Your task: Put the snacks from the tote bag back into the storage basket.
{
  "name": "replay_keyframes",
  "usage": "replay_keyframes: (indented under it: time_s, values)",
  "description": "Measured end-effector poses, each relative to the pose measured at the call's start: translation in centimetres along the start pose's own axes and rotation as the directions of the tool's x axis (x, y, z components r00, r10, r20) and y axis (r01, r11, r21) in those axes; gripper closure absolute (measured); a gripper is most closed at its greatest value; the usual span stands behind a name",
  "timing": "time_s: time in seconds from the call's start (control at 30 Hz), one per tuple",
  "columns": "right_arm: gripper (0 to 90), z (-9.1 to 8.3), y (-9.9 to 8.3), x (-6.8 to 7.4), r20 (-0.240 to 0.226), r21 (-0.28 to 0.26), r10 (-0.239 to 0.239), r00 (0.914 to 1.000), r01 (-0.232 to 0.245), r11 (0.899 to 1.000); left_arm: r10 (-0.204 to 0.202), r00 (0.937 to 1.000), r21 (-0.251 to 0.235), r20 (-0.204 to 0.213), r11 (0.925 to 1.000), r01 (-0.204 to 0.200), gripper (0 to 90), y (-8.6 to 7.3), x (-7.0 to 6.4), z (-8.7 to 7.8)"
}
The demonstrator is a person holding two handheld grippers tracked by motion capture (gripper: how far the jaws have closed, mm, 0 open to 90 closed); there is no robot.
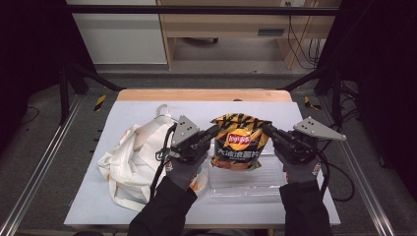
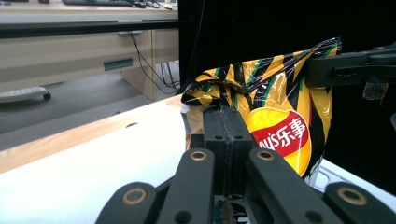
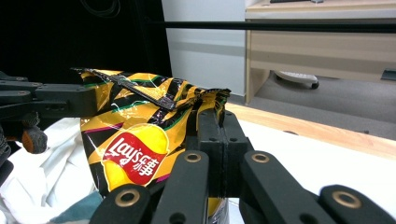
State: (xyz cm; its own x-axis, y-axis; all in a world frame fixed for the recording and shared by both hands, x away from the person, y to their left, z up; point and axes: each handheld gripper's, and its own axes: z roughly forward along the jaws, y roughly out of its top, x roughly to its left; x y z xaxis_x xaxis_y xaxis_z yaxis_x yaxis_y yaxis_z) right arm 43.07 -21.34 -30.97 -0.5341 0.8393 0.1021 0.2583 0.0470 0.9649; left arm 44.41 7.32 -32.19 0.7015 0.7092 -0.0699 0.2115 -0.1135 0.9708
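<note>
A yellow and black Lay's chip bag point(image 1: 239, 140) is held upright above the table between the two grippers. My left gripper point(image 1: 215, 130) is shut on the bag's upper left corner, and its jaws press together on the crinkled edge of the chip bag point(image 2: 261, 107). My right gripper point(image 1: 268, 129) is shut on the upper right corner of the chip bag point(image 3: 140, 140). The bag's bottom hangs over a clear plastic tray point(image 1: 246, 179) lying on the table.
A crumpled white cloth tote bag point(image 1: 133, 157) lies at the left of the pale tabletop point(image 1: 196, 105). A wooden strip edges the table's far side. Metal frame rails run down both sides. A desk and cables stand beyond the table.
</note>
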Motion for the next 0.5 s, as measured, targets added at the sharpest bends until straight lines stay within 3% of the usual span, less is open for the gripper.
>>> replay_keyframes:
  time_s: [0.5]
  values:
    - [90.0,1.5,-1.8,-0.2,0.013,0.054,0.004,0.9999,-0.005,0.999,-0.013,0.9997,0.039,-0.022,0.9991,0.014,89.8,-2.0,0.7,0.9]
